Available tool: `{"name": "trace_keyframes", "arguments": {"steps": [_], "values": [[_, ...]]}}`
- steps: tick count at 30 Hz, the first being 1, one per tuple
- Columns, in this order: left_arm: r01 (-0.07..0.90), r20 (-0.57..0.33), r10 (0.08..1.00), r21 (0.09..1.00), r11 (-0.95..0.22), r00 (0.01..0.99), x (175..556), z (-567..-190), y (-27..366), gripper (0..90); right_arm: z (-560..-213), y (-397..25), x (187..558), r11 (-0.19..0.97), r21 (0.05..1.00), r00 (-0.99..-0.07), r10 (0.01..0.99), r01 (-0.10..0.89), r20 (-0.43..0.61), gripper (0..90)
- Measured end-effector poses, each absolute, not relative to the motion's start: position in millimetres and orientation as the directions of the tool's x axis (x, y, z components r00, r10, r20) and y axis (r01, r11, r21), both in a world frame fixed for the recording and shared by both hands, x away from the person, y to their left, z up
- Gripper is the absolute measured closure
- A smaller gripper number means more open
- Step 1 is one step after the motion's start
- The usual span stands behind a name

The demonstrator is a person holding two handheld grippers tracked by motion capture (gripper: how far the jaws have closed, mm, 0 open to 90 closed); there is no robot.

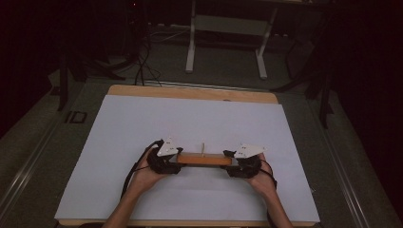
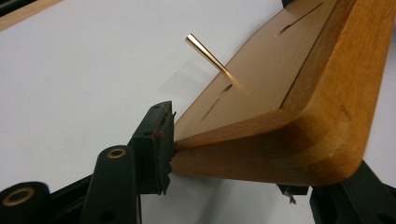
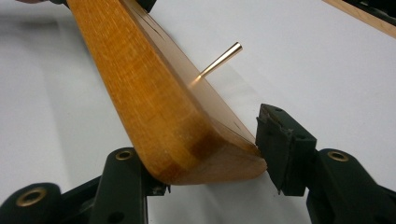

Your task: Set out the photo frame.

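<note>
A long wooden block (image 1: 203, 159) lies across the near middle of the white table top (image 1: 142, 123), with a thin brass peg (image 1: 203, 148) standing up from its middle. My left gripper (image 1: 177, 161) is shut on its left end and my right gripper (image 1: 233, 163) is shut on its right end. In the left gripper view the wooden block (image 2: 289, 116) has narrow slots in its top face, and the brass peg (image 2: 205, 52) rises from it. The right gripper view shows the block's rounded end (image 3: 187, 135) clamped between the black jaws, the peg (image 3: 221, 59) beyond.
The white sheet covers a wooden table whose bare far edge (image 1: 190, 91) shows. Beyond the table stand a white desk frame (image 1: 228, 38) and cables (image 1: 142, 66) on a dark floor. A person's hands and forearms (image 1: 138, 190) enter from the bottom.
</note>
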State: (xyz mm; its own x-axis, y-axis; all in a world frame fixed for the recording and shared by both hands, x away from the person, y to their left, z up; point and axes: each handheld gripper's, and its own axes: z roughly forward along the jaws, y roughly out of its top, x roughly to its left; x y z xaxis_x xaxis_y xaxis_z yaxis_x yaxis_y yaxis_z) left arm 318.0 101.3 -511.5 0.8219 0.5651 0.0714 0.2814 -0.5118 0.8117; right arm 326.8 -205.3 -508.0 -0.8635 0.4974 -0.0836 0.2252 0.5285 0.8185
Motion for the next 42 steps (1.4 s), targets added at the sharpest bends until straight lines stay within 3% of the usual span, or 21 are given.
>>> {"name": "trace_keyframes", "arguments": {"steps": [20,42], "values": [[0.216,0.196,0.544,0.770,-0.600,0.816,317.5,-506.1,98.2,56.0,-502.9,-205.3,329.1,0.513,0.832,-0.877,0.475,0.210,-0.072,53.5],[0.206,0.207,0.530,0.759,-0.617,0.823,318.9,-501.1,103.6,58.5,-500.8,-203.4,331.9,0.507,0.837,-0.883,0.464,0.206,-0.063,57.6]]}}
